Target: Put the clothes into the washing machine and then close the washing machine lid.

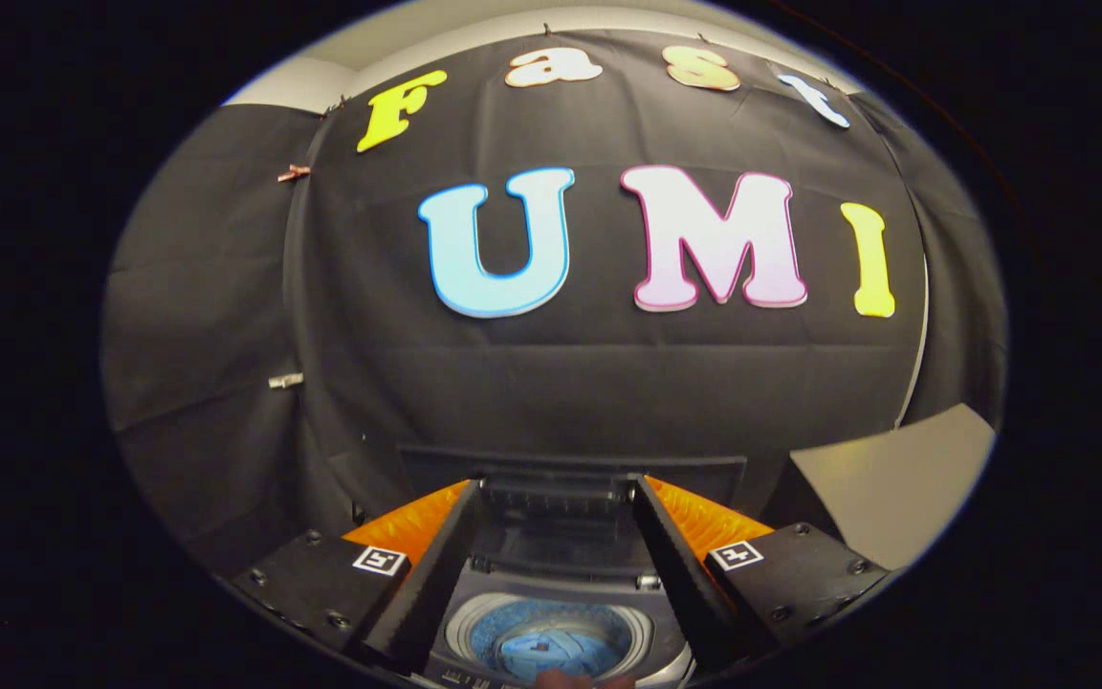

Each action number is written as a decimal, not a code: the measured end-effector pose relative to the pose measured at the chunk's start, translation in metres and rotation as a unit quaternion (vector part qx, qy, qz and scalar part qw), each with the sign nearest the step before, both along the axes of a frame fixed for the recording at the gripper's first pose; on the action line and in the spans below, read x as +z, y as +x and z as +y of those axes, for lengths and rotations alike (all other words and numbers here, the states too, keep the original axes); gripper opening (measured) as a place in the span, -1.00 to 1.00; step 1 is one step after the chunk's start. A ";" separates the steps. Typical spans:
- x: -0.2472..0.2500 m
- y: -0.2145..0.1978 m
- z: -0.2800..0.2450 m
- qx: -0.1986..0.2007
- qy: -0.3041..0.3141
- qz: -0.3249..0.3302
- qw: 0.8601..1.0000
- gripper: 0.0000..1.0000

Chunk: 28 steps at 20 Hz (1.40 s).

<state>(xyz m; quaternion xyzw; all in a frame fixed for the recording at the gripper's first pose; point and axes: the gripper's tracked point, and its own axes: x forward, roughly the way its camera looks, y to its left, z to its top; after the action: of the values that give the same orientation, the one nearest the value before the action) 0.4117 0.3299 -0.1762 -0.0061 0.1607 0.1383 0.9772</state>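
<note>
Jaws spread wide, holding nothing; gripper [556, 498] hangs above the grey top-loading washing machine [551, 622], whose raised dark lid [570, 474] stands just ahead, blue drum [551, 641] below between the fingers.

You see a grey, glossy plastic washing machine [551, 584], its smooth blue tub [551, 639], and the matt black cloth wall [608, 383].

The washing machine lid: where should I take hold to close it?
Take the lid by its raised top edge, coming from the front above the drum. It stands upright behind the opening, hinged at the back. The tool is open, holding nothing.
</note>
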 end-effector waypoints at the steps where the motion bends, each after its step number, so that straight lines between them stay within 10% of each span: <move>1: 0.004 0.010 0.001 -0.003 0.000 -0.004 1.000 0.97; 17: -0.079 0.125 -0.003 -0.043 -0.033 0.078 0.995 0.99; 28: -0.086 0.087 -0.004 -0.011 -0.018 0.083 0.996 1.00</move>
<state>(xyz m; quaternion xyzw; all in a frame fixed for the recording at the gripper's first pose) 0.4985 0.3258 -0.2621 -0.0103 0.2436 0.1250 0.9617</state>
